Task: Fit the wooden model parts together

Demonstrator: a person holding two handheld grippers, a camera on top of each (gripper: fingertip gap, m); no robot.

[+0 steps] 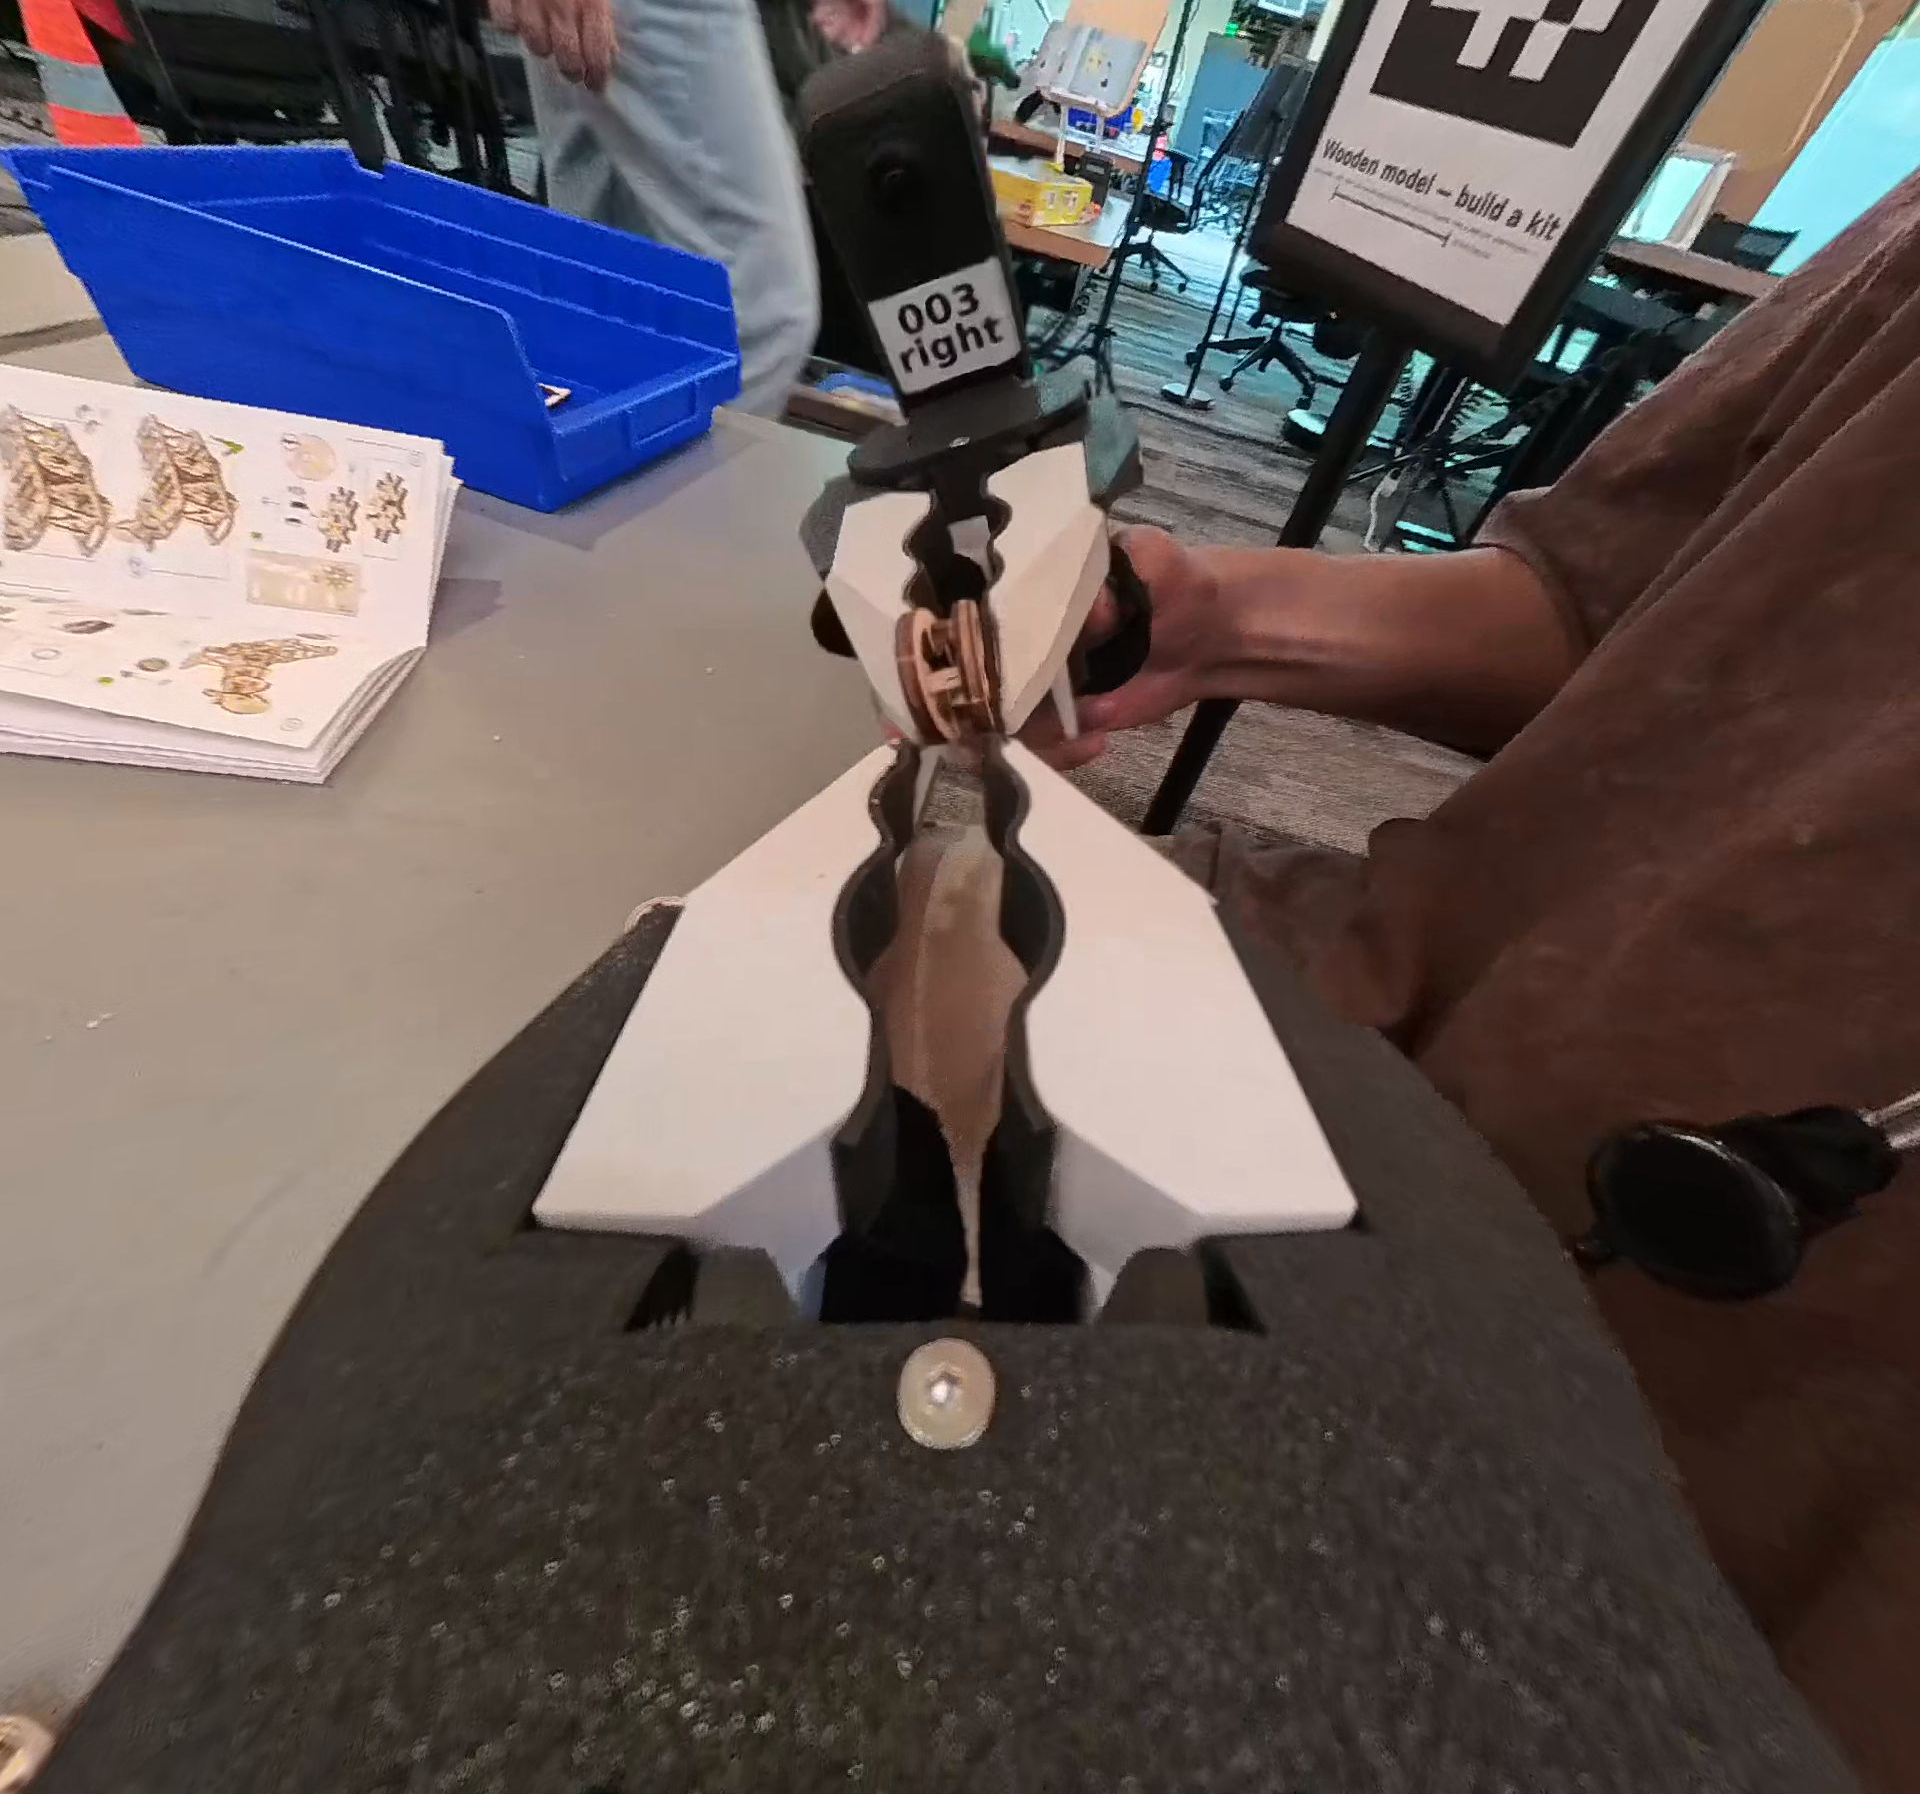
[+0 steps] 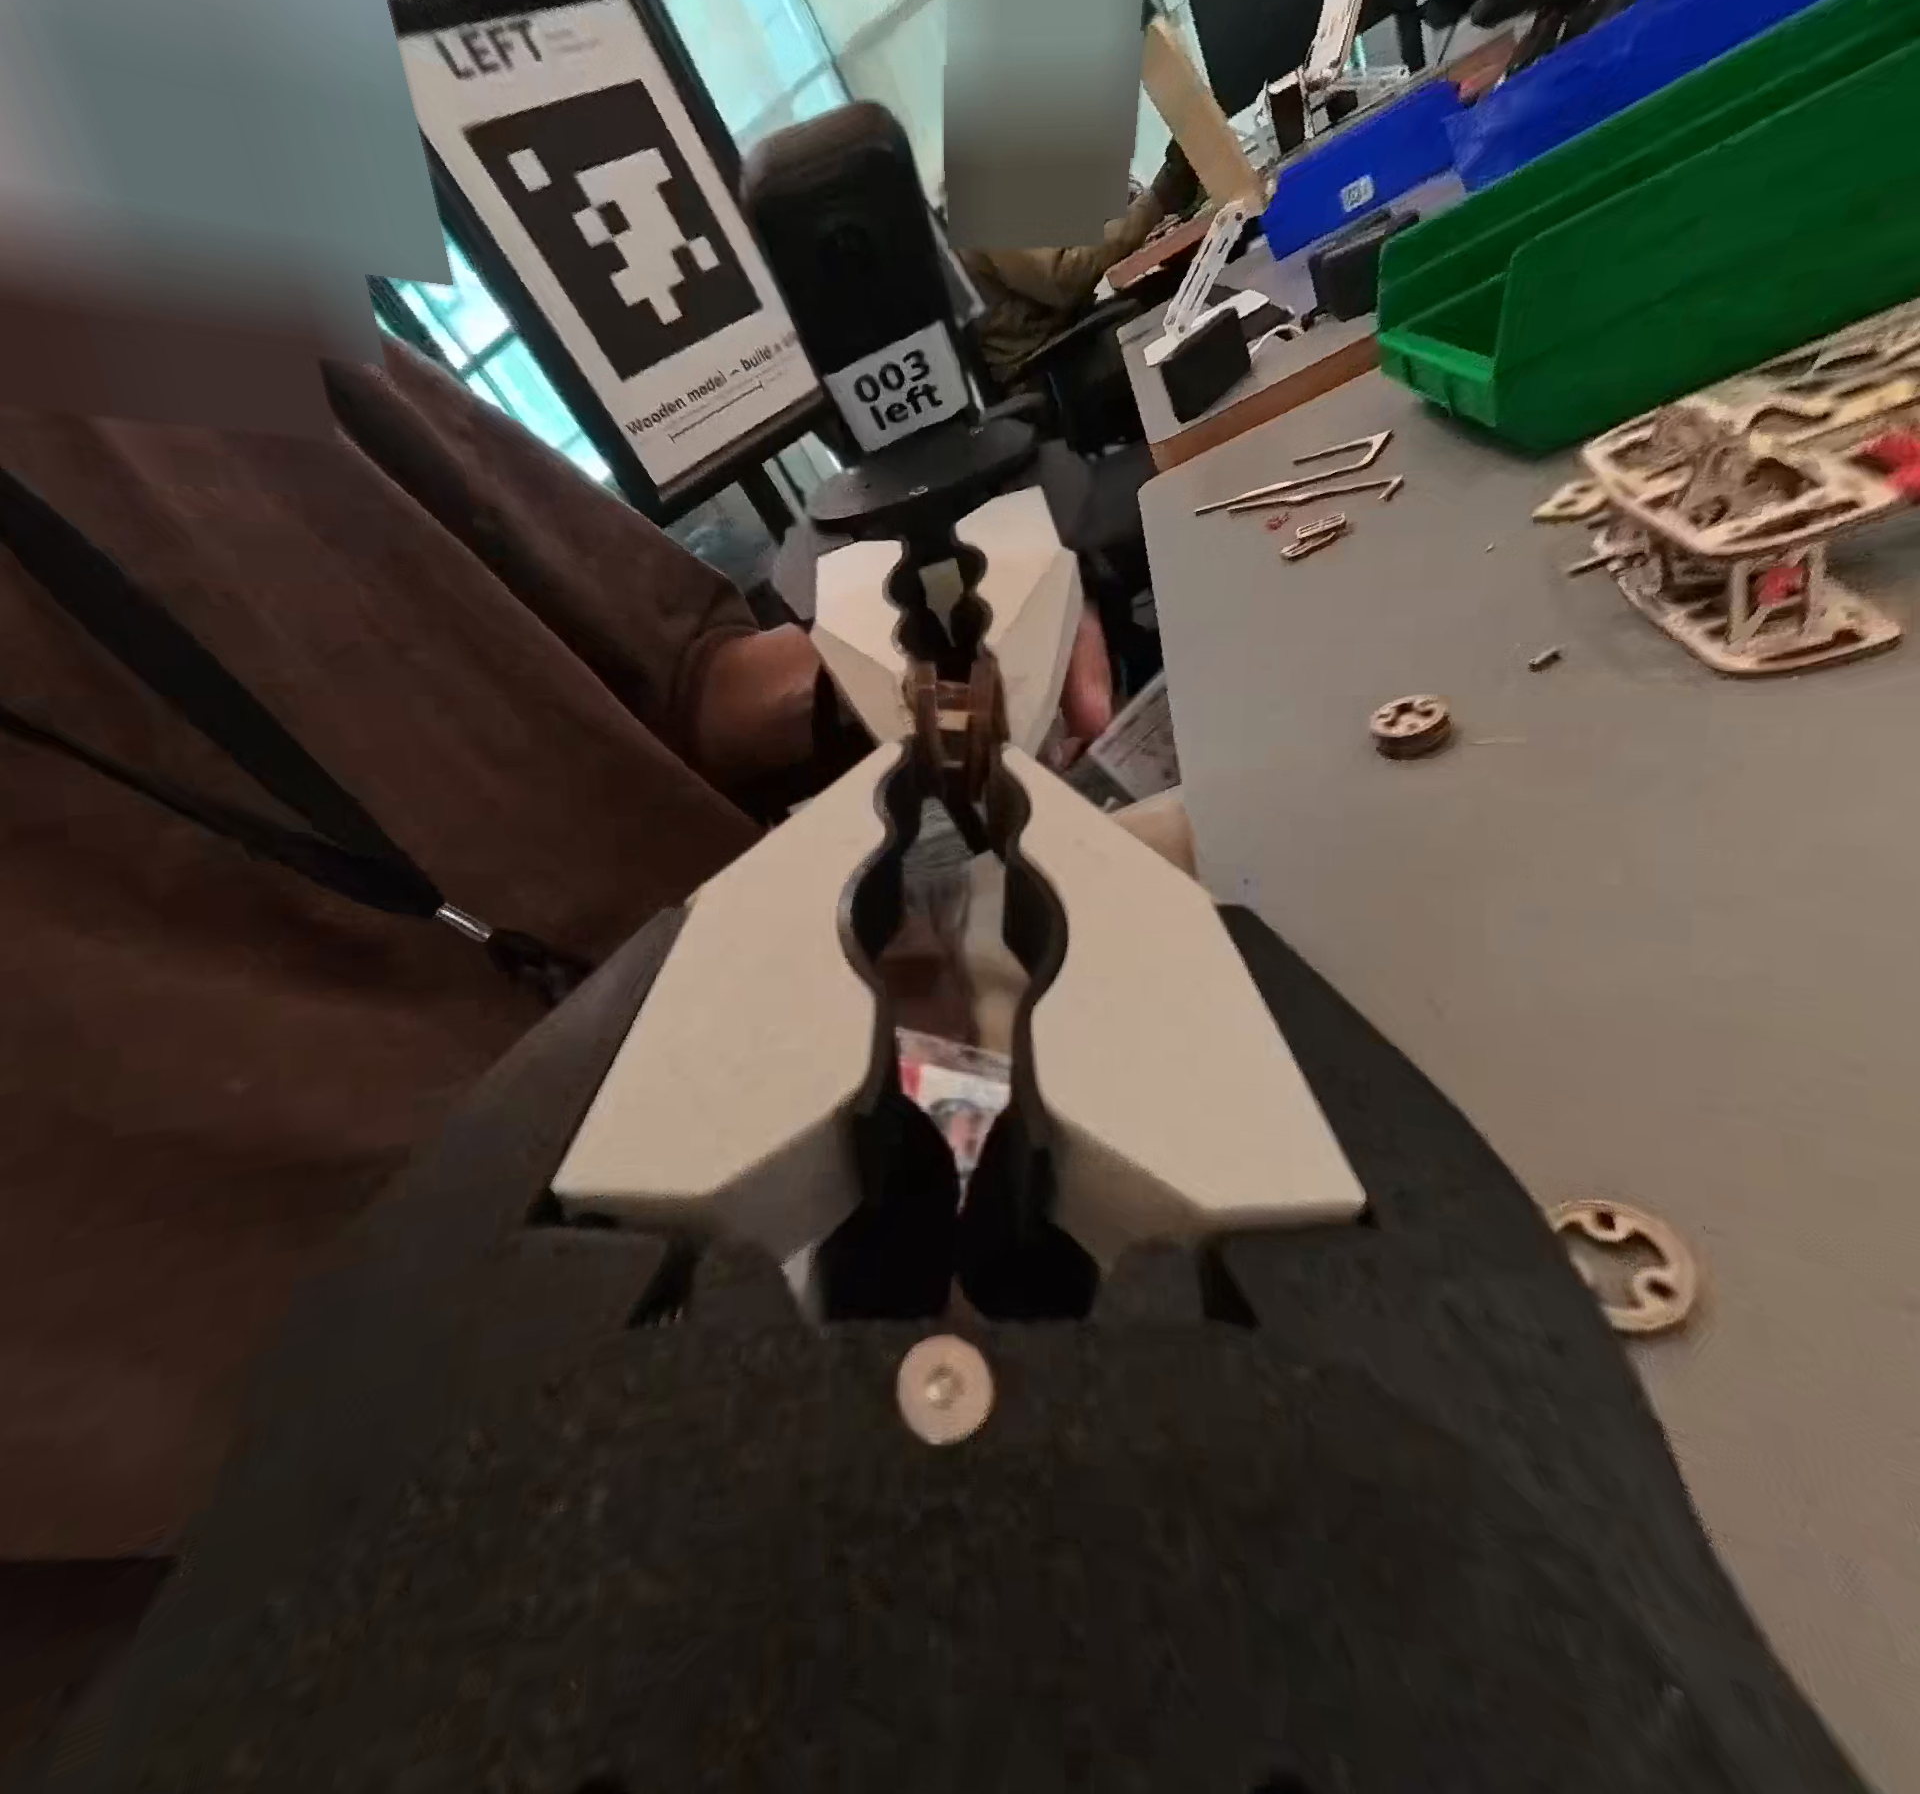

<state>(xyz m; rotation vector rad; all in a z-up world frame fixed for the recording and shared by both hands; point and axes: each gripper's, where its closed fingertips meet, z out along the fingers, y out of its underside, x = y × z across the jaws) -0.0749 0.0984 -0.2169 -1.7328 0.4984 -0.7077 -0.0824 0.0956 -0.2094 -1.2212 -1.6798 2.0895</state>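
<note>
1. Nearest in the left wrist view, the left gripper [image 1: 951,757] is seen from behind, its white fingers [image 1: 790,913] drawn almost together. Whether their tips pinch anything cannot be told from this view.
2. Just beyond those tips, the right gripper [image 1: 951,705] faces back, held in a hand [image 1: 1153,643]. Its fingers are closed on a small wooden wheel assembly [image 1: 948,669], made of thin round discs stacked side by side on a slotted hub.
3. In the right wrist view, the same wooden wheel assembly [image 2: 954,716] sits between both grippers' tips, in the air just off the edge of the counter [image 2: 1455,913]. The left gripper [image 2: 951,695] appears to touch it from the far side.
4. The piece is judged light, stiff and brittle: thin laser-cut plywood that may split if squeezed across the flat faces. It is best held by the disc rims, with pressure kept along the hub axis.
5. Farther off on the counter lie a loose wooden wheel [image 2: 1410,726], a flat cut-out disc [image 2: 1626,1266], thin wooden strips [image 2: 1309,487] and a part-built wooden model [image 2: 1745,539].
6. Beyond those, a green bin [image 2: 1621,331] is seen; in the left view, an instruction booklet [image 1: 208,560] and a blue bin [image 1: 395,310].
</note>
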